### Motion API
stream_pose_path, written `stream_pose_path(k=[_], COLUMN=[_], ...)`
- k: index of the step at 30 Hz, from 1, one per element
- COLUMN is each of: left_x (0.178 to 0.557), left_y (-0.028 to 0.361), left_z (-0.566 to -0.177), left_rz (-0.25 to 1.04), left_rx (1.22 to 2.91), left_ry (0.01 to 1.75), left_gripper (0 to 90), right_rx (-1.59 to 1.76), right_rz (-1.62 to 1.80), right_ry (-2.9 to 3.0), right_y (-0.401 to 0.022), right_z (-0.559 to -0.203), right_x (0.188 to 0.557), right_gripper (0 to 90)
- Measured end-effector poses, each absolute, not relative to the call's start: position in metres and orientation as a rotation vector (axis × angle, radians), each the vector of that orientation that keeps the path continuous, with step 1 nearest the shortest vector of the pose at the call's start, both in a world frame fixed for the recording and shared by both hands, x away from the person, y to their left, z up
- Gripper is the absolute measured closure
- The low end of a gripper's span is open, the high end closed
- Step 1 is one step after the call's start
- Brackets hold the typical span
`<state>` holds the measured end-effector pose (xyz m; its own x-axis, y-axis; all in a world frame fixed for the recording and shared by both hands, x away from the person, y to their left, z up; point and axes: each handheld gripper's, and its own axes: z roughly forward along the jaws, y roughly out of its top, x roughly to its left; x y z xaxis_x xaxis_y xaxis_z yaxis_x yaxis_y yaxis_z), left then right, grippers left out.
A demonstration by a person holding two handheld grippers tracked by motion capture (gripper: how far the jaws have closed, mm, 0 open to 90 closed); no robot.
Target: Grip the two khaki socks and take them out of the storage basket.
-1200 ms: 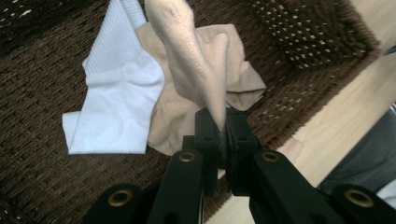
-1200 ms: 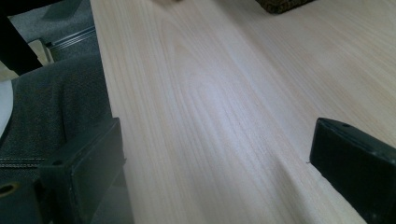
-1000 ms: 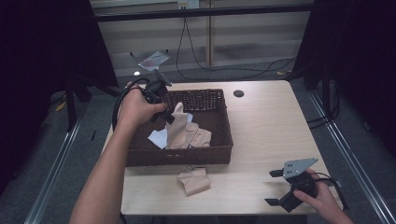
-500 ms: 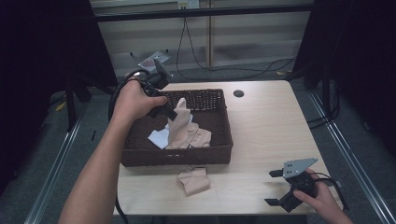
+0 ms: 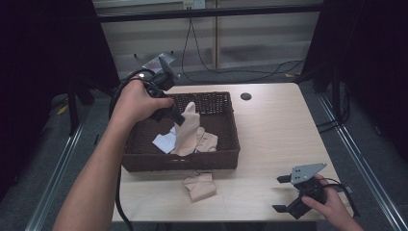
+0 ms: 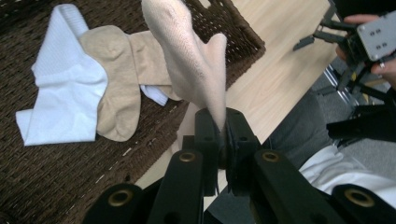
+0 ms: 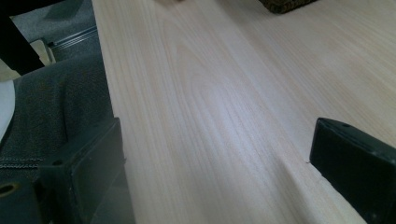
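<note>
**Left gripper lifts a beige sock over the wicker basket**

The left gripper [image 6: 222, 135] has its two black jaws pressed together on one end of a pale beige knitted sock [image 6: 187, 56], which hangs away from the jaw tips over the dark brown woven wicker basket [image 5: 226, 103]. In the high view the person's left hand [image 5: 137, 101] holds this gripper above the basket's left side, and the pinched sock [image 5: 187, 127] drapes from the jaws down toward the basket floor.

Beyond the jaws, on the basket's woven bottom, lie a second tan sock [image 6: 114, 79] and a white ribbed sock [image 6: 65, 98], overlapping each other. Whether the hanging sock's lower end touches them cannot be told.

A folded beige sock [image 5: 200, 185] lies on the light wooden table [image 5: 274, 130], just outside the basket's near wall.

The right gripper [image 5: 287, 193] is held in the person's right hand [image 5: 332, 207] near the table's front right corner, well apart from the basket. Its jaws stand wide apart with nothing between them, and bare table top [image 7: 224, 107] shows in the gap.
</note>
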<state>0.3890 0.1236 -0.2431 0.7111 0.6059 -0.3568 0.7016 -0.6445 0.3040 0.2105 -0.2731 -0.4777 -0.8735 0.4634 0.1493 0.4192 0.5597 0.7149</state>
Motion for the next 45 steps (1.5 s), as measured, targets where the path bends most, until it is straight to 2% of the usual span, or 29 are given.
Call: stream_pose_path(k=[14,45], left_x=[0.375,0.348], left_y=[0.117,0.099], left_z=[-0.245,-0.312], left_rz=[-0.348,-0.351], left_rx=[2.527,2.590], left_ry=[0.914,0.775], left_gripper=[85.1,83.4], right_rx=[0.774,0.779], right_rz=[1.228,1.226], right_ry=[2.724,2.727], right_y=[-0.274,-0.274], right_z=[-0.477,-0.476], right_x=[0.210,0.209], right_gripper=[2.7,2.7])
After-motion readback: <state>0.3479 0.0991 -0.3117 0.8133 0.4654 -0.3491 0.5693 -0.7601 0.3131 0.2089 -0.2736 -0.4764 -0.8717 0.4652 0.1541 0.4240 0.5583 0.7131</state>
